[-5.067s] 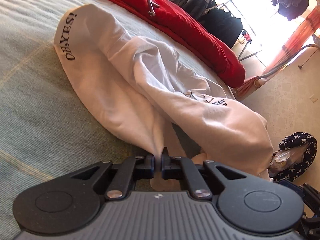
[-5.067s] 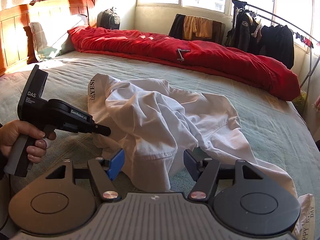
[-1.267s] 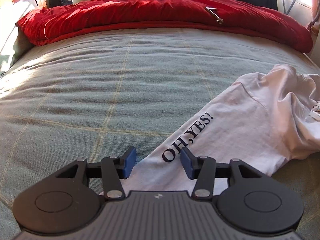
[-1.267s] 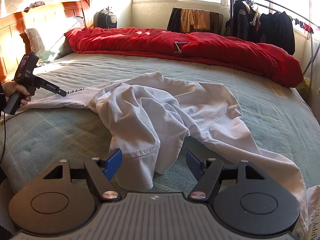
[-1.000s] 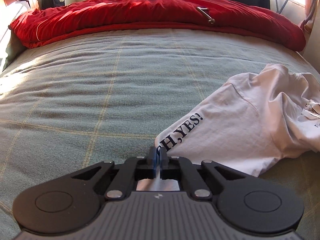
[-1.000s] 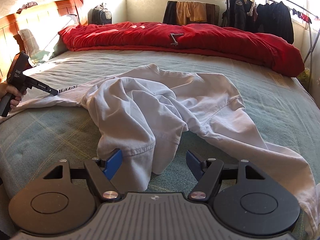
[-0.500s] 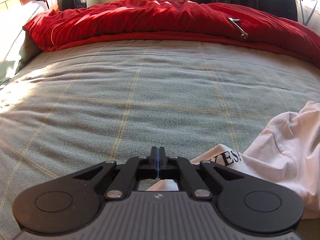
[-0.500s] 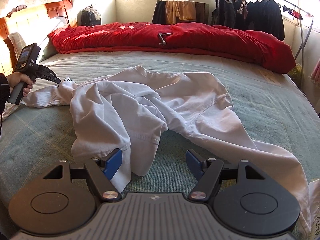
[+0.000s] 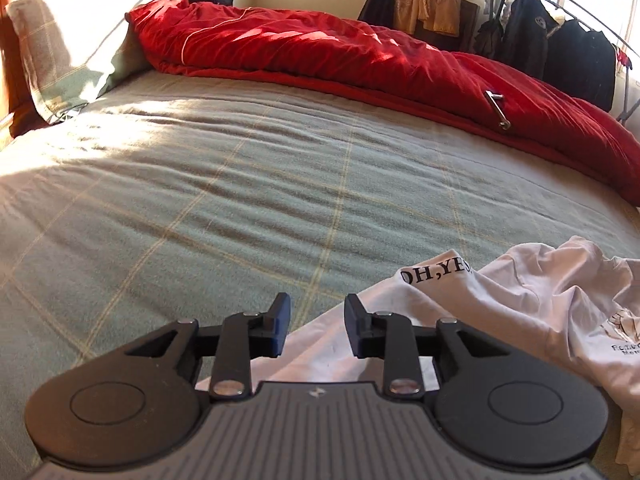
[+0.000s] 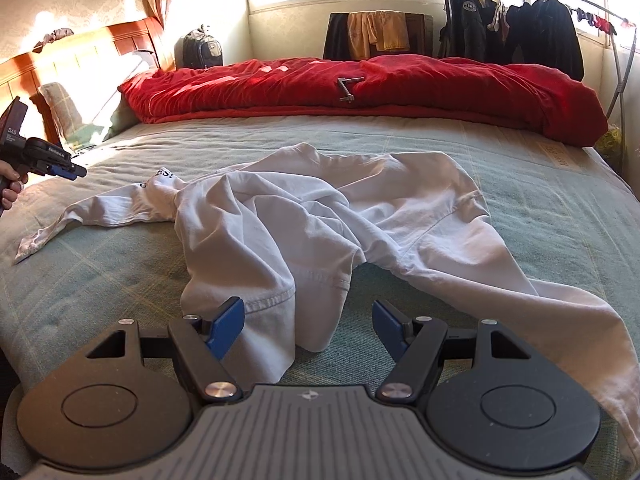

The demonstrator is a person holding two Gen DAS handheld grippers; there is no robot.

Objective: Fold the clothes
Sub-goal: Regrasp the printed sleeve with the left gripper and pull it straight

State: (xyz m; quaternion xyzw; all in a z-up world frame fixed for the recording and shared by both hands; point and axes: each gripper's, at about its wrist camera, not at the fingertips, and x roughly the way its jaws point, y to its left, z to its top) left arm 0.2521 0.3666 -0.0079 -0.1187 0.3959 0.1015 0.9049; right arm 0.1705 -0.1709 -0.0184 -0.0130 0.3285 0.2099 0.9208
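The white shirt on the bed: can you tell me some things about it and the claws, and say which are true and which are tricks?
1. The left claw is pinching the shirt. False: it is open and holds nothing.
2. The right claw is open. True.
3. The shirt is neatly folded. False: it lies crumpled on the bed.
4. A red quilt lies at the far side of the bed. True.
5. The shirt has black letters on it. True.
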